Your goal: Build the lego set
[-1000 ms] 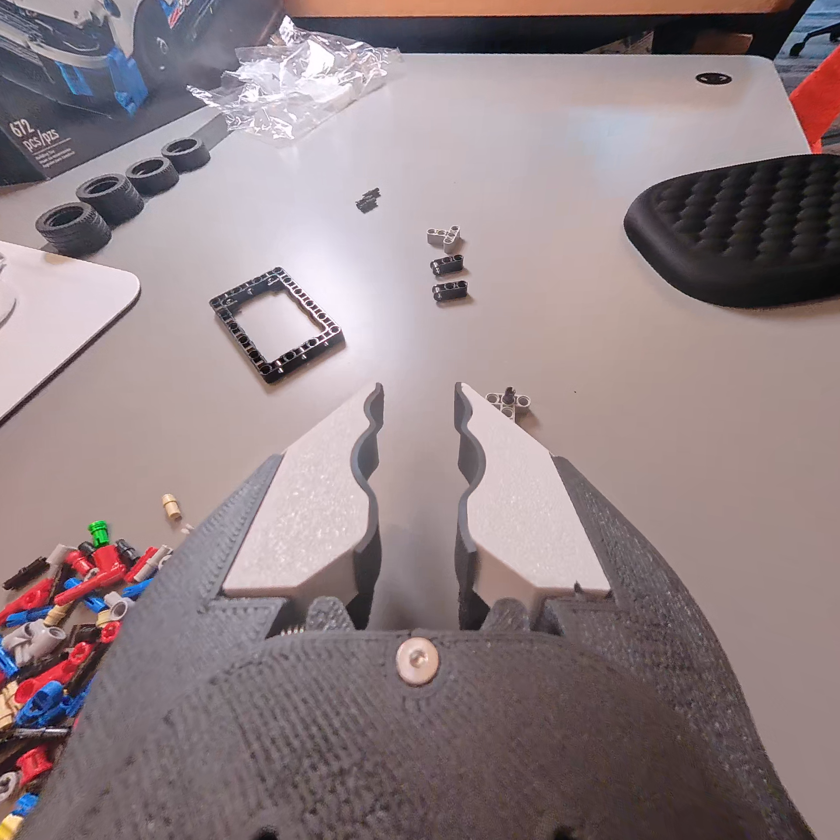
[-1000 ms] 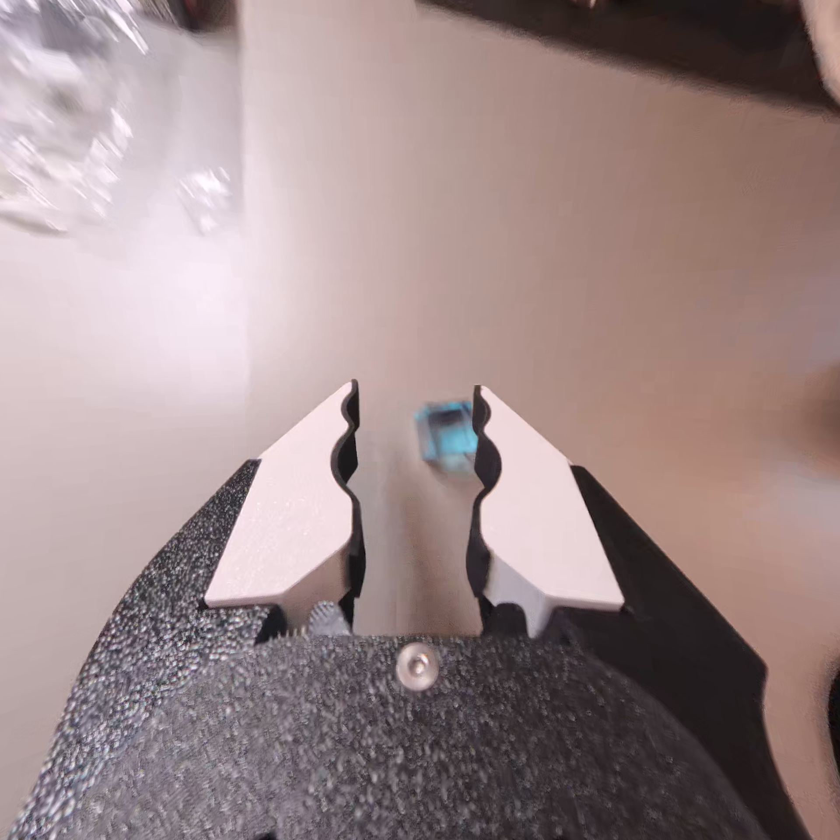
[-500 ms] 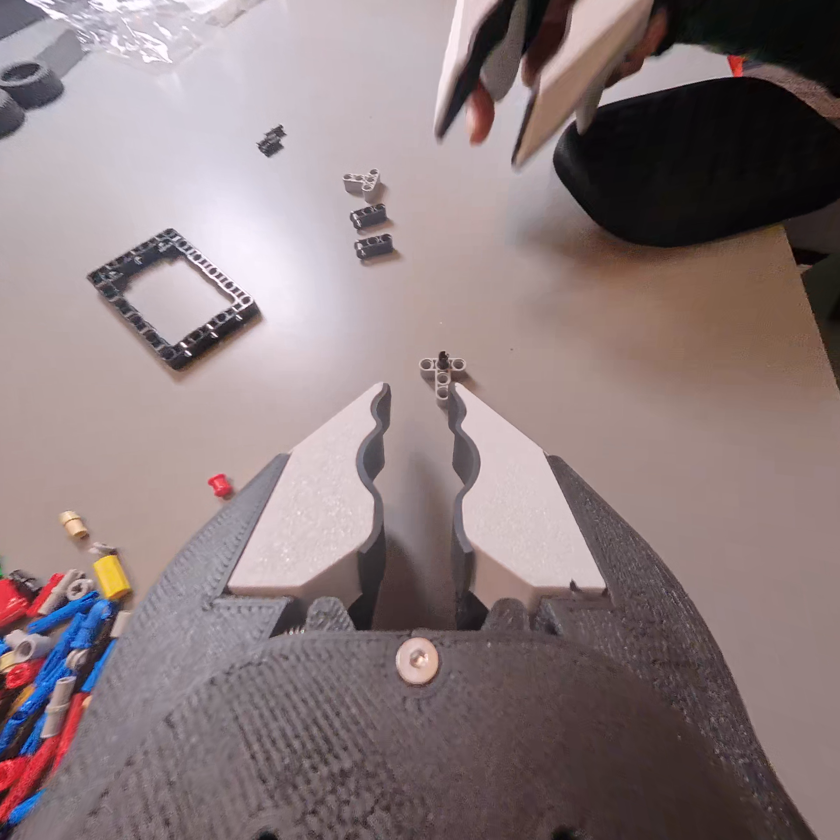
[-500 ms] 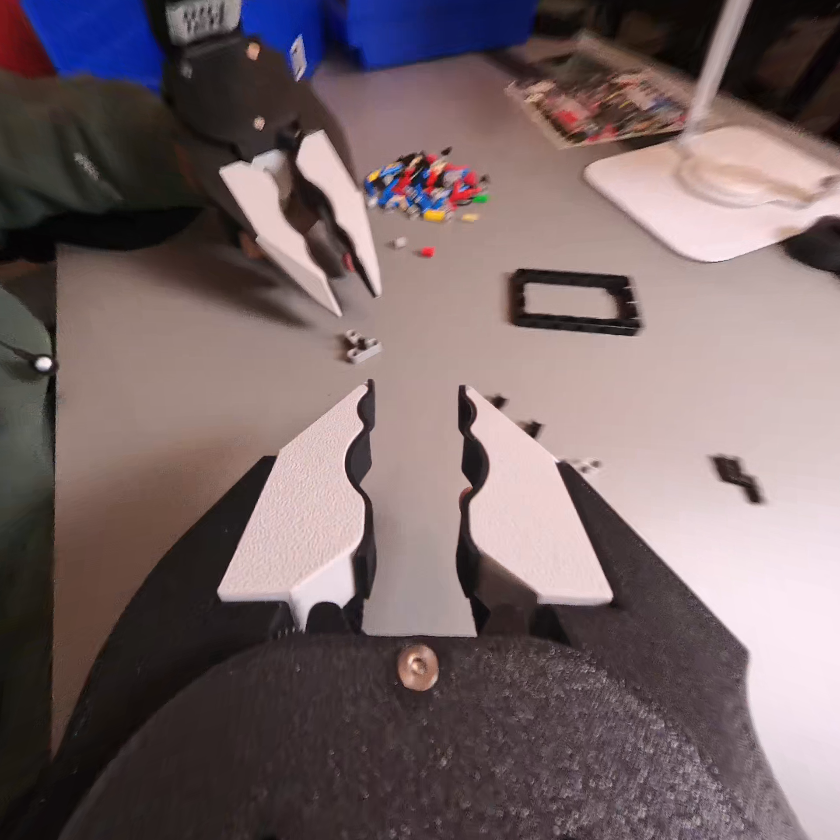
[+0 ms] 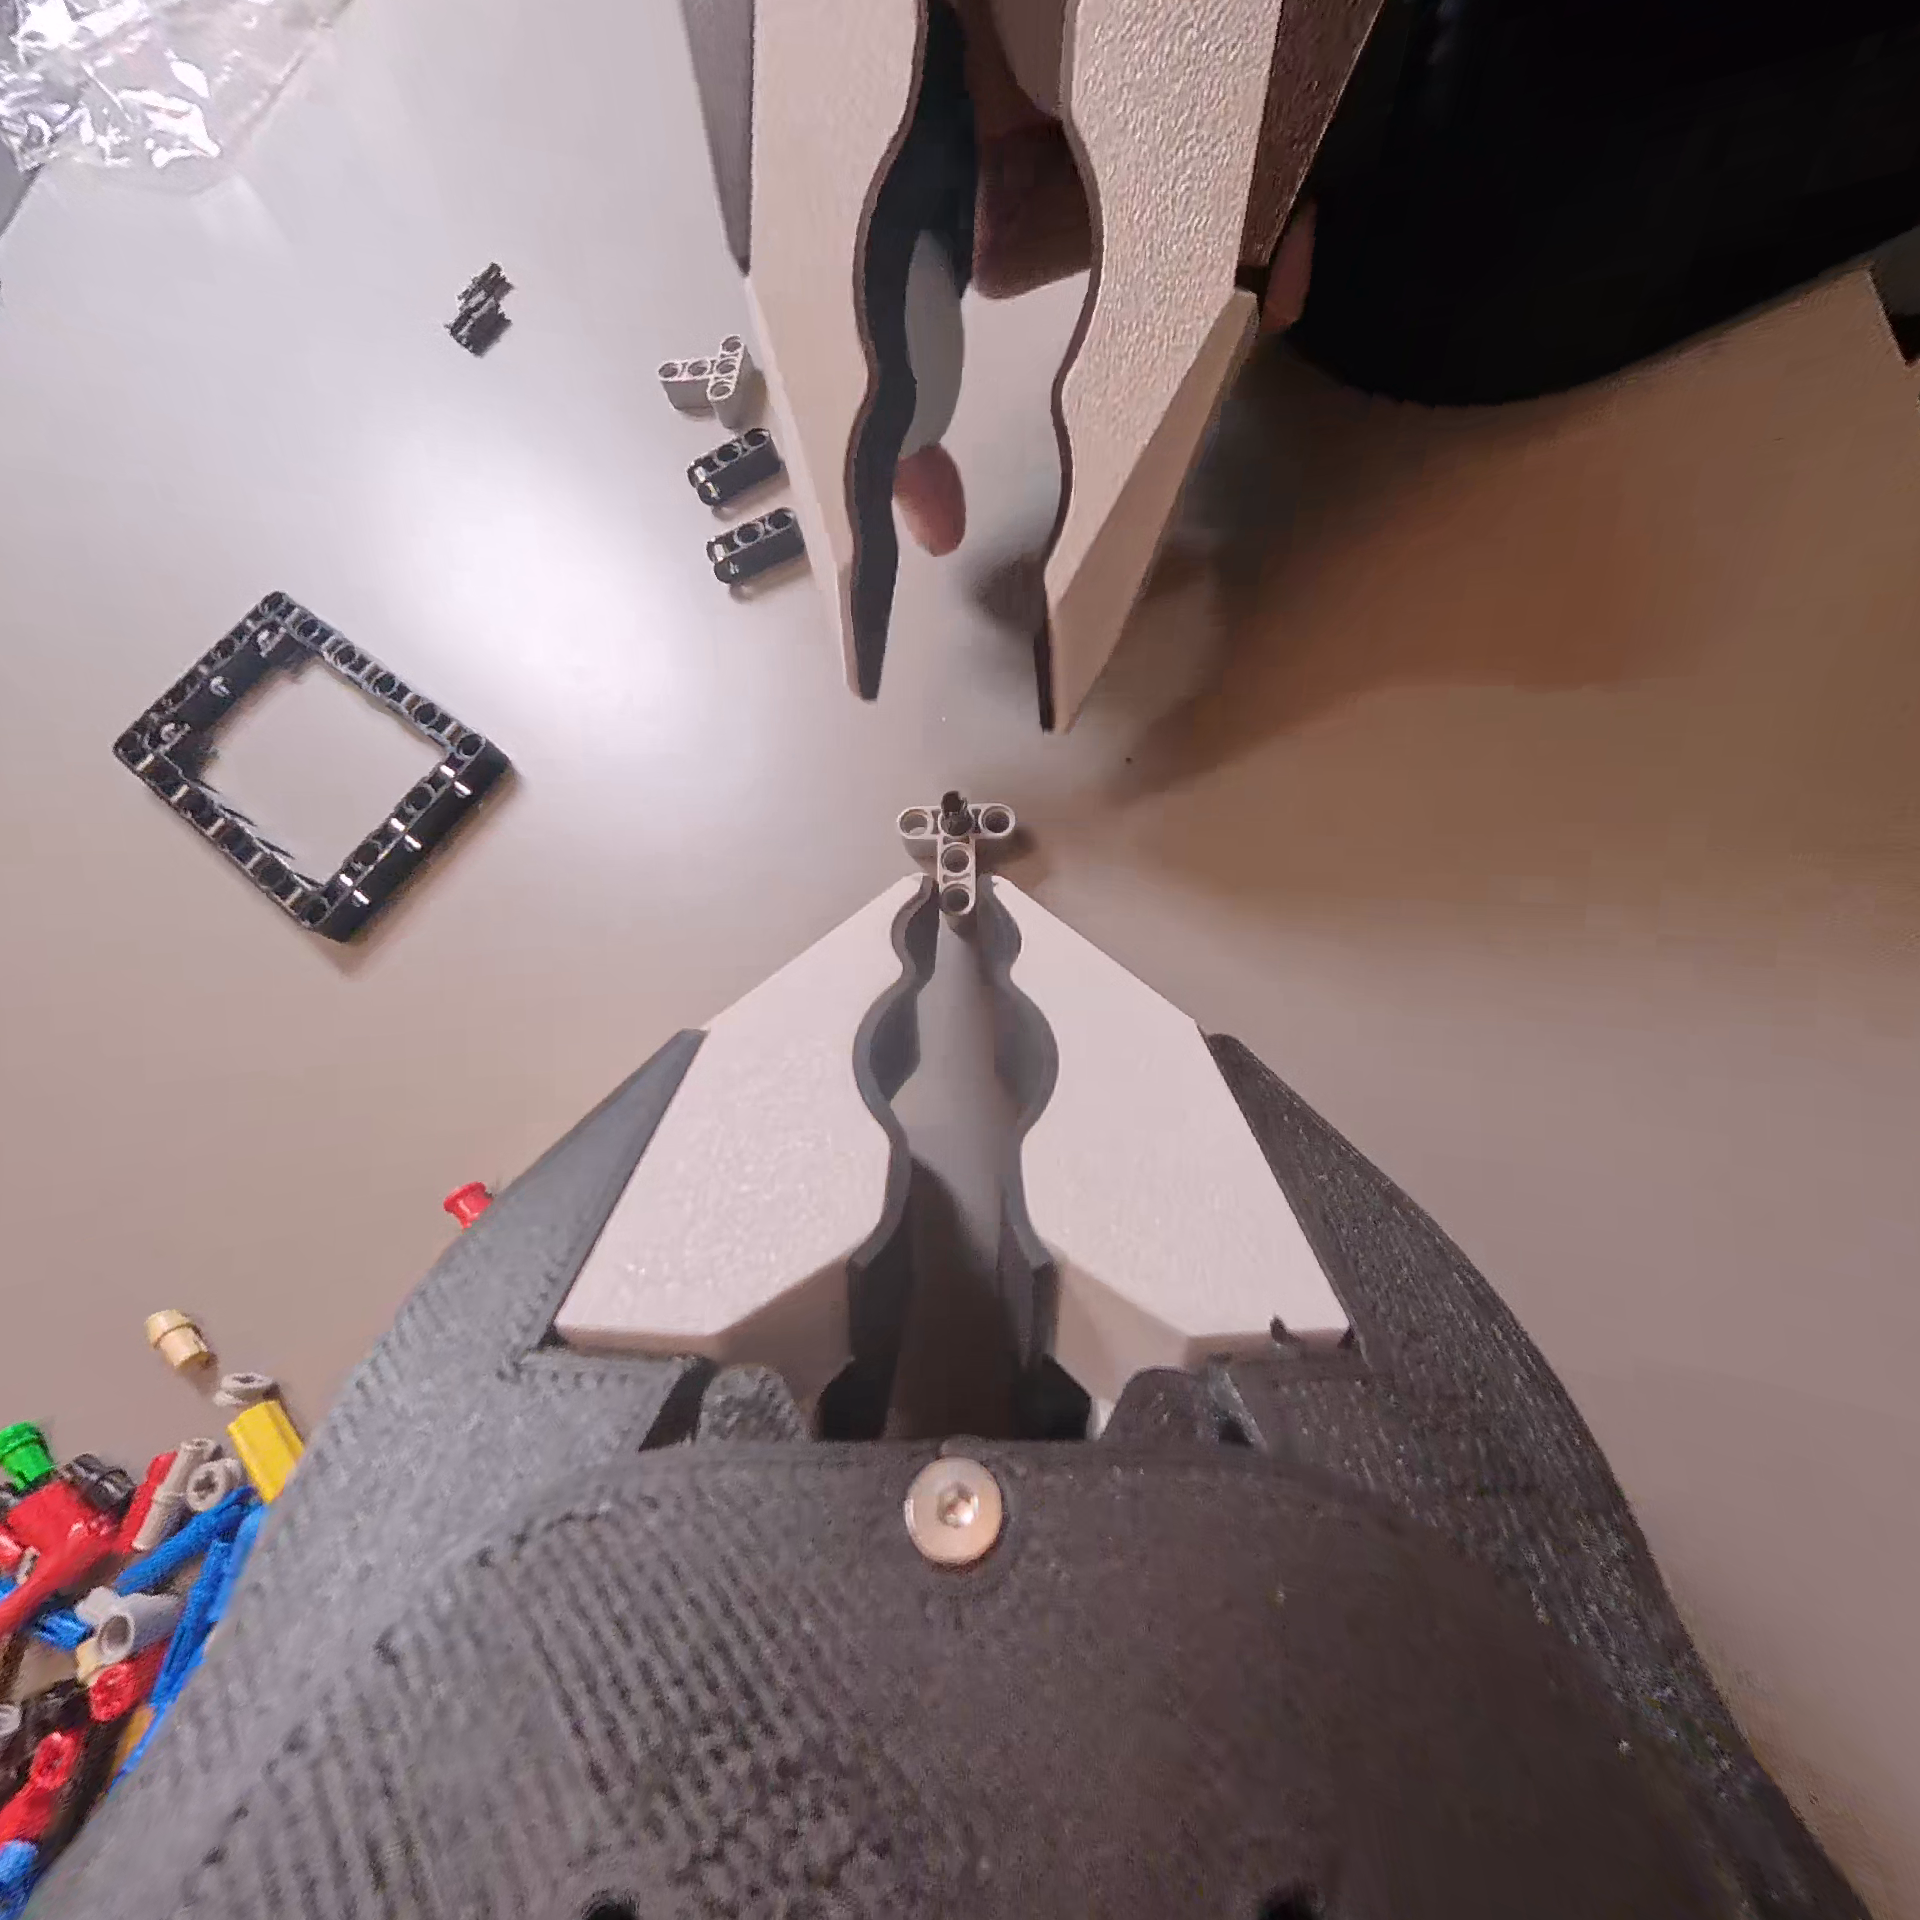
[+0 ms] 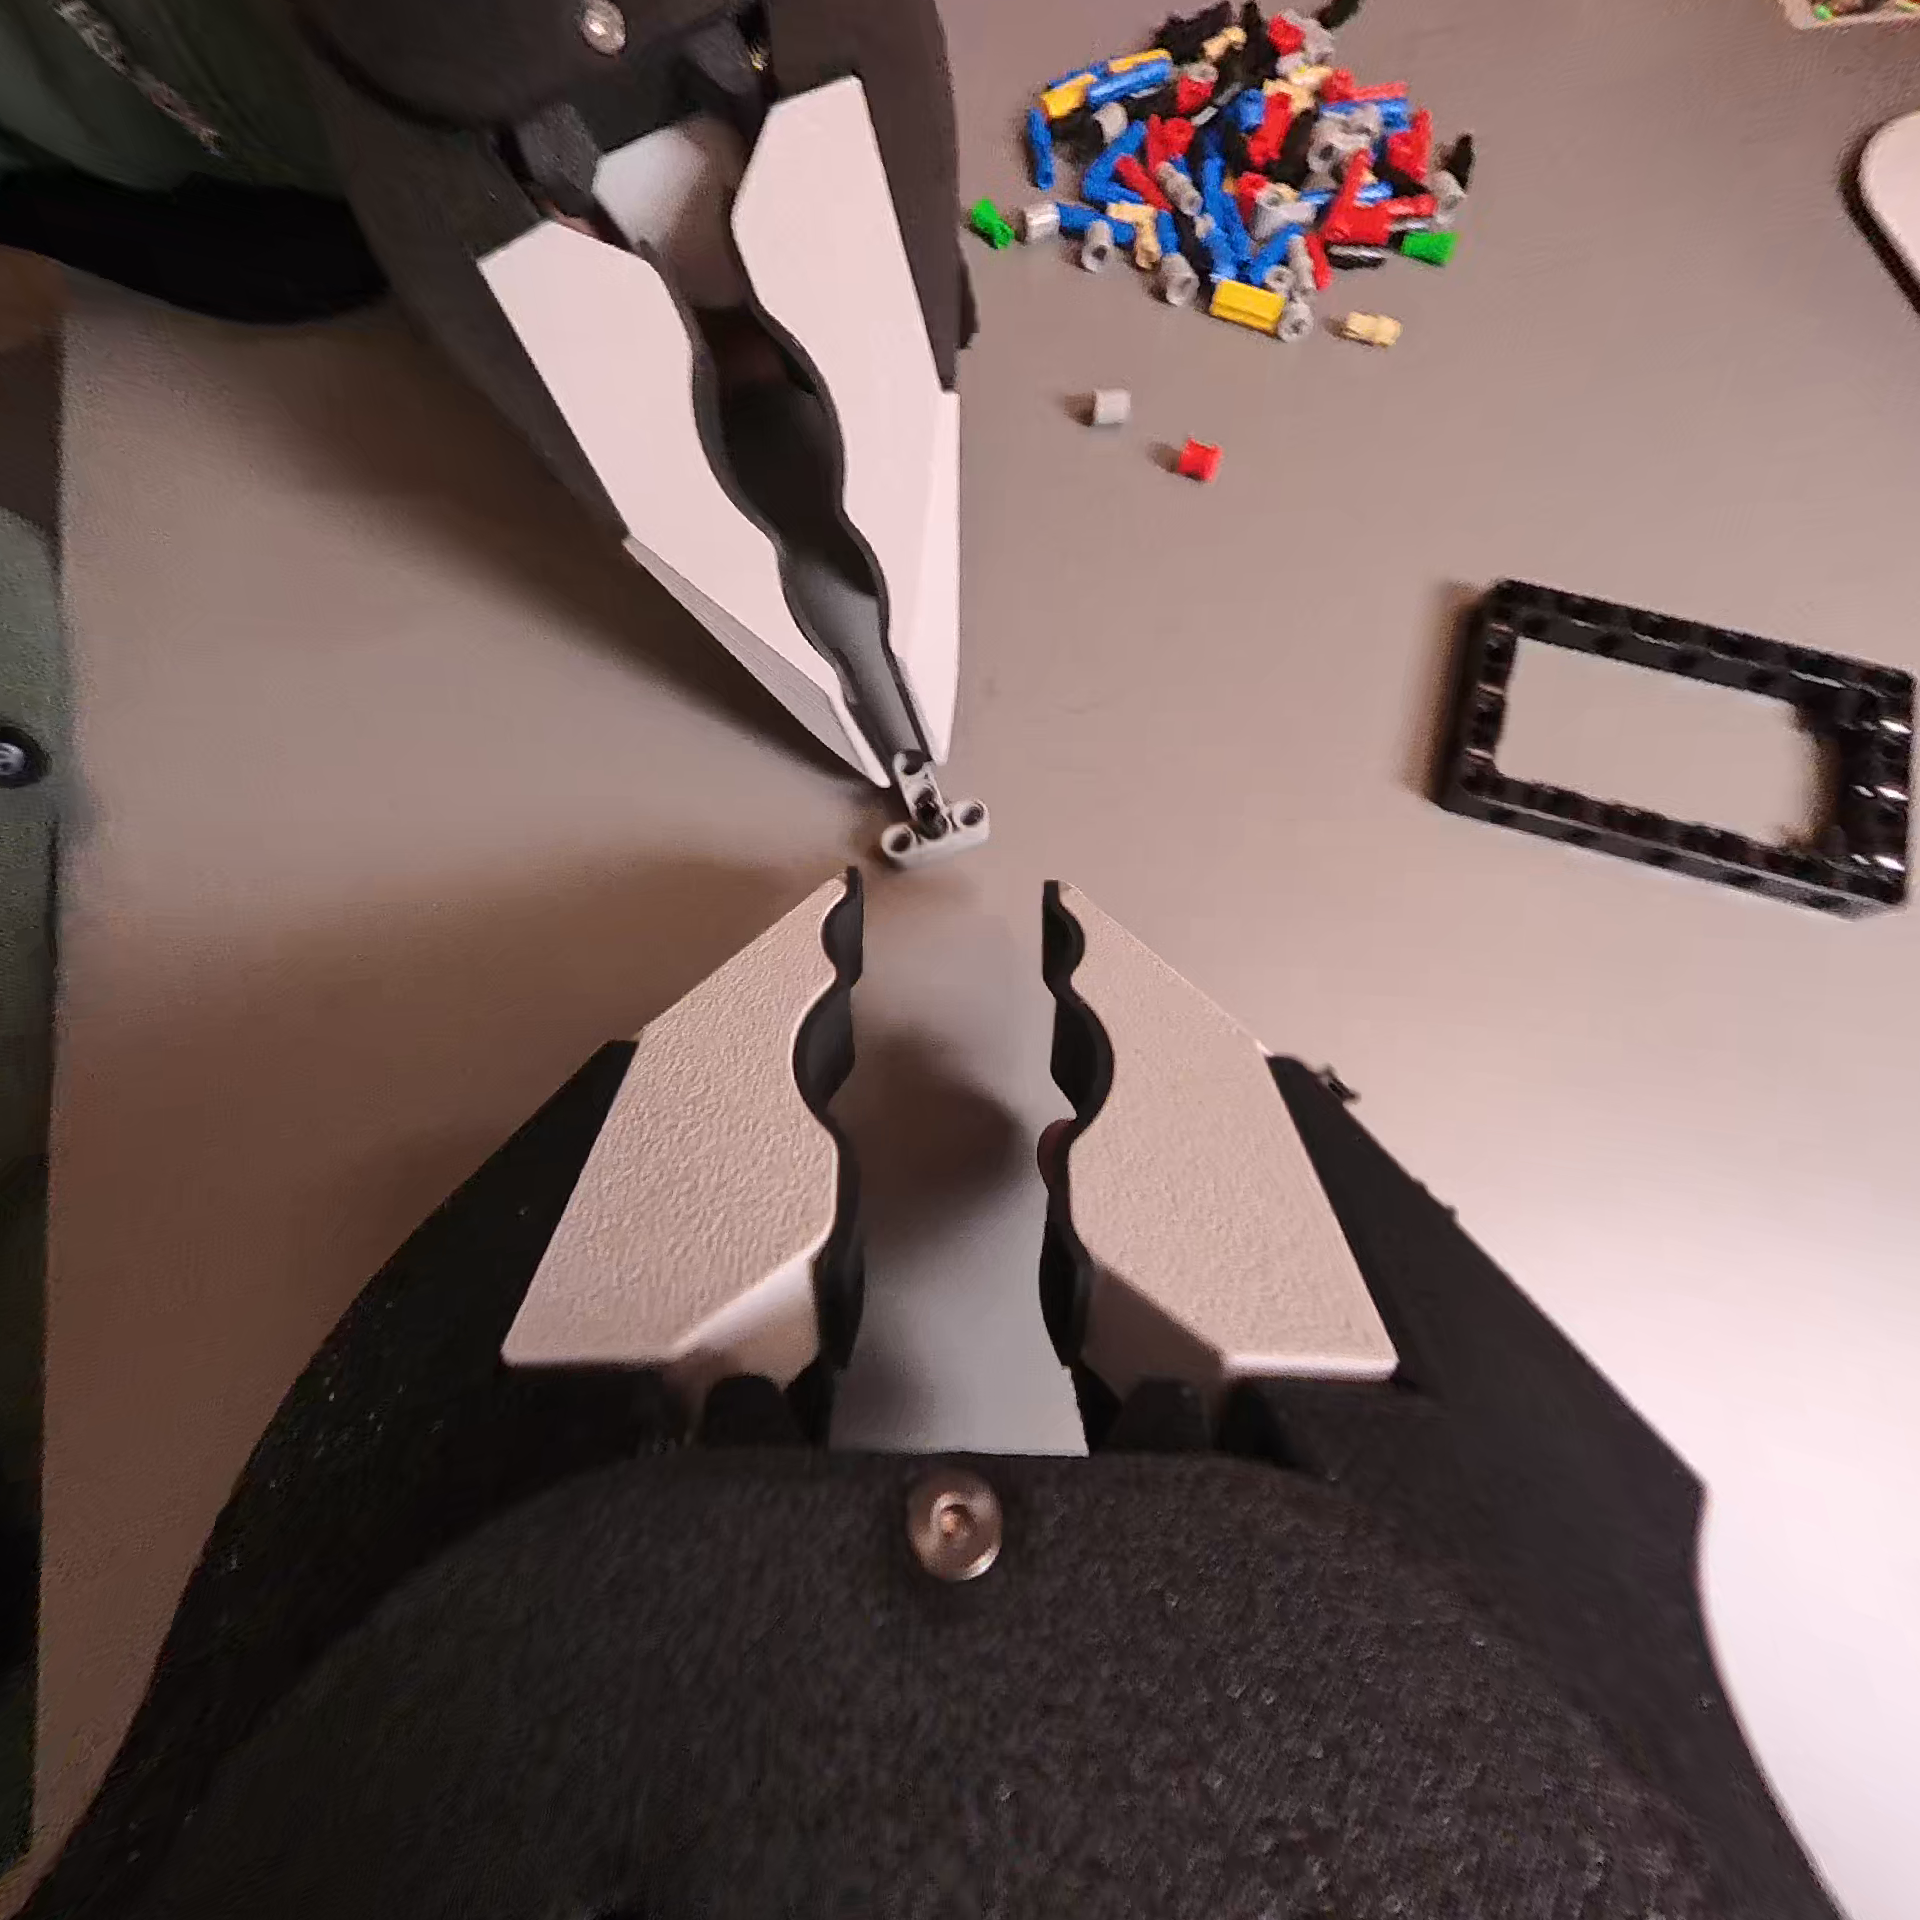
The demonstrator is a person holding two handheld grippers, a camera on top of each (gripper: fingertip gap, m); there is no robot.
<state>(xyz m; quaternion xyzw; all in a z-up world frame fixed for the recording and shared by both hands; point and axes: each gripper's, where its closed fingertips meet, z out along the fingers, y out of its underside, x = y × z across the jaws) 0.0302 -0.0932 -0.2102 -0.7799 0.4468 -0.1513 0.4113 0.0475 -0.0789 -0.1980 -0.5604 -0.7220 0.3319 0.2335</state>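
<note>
Left wrist view, near field: left gripper point(image 5: 954, 902) clenched on the stem of the grey T-shaped beam point(image 5: 956, 842); beam rests on the table point(image 5: 1455, 1039).
Beam orientation: stem, its long axis, runs back into the left gripper; crossbar faces away, toward the right gripper point(image 5: 954, 712); black pin point(image 5: 952, 805) stands upright at the junction.
Right gripper state: fingers spread, empty, tips just beyond the crossbar, not touching.
Step in hand (judged): steadying the beam for work at the pin or crossbar.
Next move (judged): right gripper must close accurately on a small target.
Far field: black frame point(image 5: 312, 764), short black beams point(image 5: 743, 494), loose-parts pile point(image 6: 1247, 166).
</note>
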